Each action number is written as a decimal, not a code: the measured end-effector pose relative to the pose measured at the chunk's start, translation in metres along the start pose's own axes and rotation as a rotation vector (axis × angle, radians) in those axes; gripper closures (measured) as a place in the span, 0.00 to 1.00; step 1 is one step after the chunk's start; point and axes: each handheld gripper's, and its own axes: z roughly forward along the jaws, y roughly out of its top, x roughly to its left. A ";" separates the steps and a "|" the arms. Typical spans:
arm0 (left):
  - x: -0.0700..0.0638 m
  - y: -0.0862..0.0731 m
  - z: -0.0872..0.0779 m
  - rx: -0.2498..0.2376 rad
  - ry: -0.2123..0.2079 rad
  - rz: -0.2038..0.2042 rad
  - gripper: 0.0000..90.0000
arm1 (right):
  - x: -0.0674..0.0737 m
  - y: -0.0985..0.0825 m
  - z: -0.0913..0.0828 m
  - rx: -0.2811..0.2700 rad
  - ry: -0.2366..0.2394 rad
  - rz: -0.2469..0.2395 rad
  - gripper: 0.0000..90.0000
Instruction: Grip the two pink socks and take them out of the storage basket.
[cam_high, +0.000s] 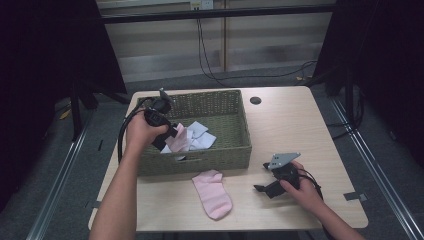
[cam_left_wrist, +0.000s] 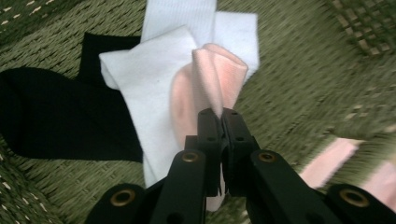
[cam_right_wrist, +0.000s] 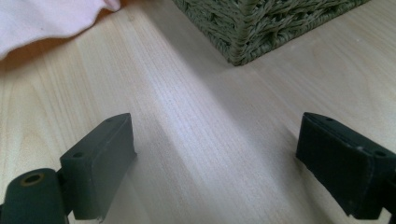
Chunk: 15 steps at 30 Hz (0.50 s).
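We read the work in hand as pairing the pink socks: one is being lifted out of the woven basket (cam_high: 215, 155) to join its mate on the surface (cam_high: 300, 130).

Starting at the left, our left gripper (cam_high: 167, 136) reaches into the basket from about 9 o'clock of its floor. In the left gripper view its fingers (cam_left_wrist: 208, 135) are pressed together with hardly a gap, pinching a fold of the pink sock in the basket (cam_left_wrist: 219, 81). That sock drapes over a white sock (cam_left_wrist: 149, 88), with a black sock (cam_left_wrist: 56, 116) lying at 9 o'clock of both on the basket floor. We cannot tell whether the pinch has caught any of the white fabric beneath; the pink fold seems to be all that sits between the fingers.

Moving right, the second pink sock (cam_high: 213, 193) lies flat on the surface just in front of the basket, at 6 o'clock of it, its cuff close to the basket wall.

Farther right, our right gripper (cam_high: 264, 189) rests low on the surface at about 4 o'clock of the basket, well apart from the flat sock. Its fingers (cam_right_wrist: 100, 163) are spread wide with nothing between them, pointing toward the basket corner (cam_right_wrist: 240, 44).

We judge that the next move calls for raising the left gripper straight up until the sock clears the basket rim, watching that the white sock does not ride along, then carrying it toward 6 o'clock to lay it beside its mate.
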 end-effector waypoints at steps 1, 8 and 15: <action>-0.001 0.001 -0.003 0.002 0.002 0.007 0.97 | 0.000 0.000 0.000 0.000 0.000 0.000 0.12; -0.008 0.003 -0.017 -0.008 -0.025 0.001 0.97 | 0.000 0.000 0.000 0.000 0.000 0.000 0.12; -0.017 0.005 -0.030 -0.018 -0.069 0.023 0.97 | 0.000 0.000 0.000 0.000 0.000 0.000 0.12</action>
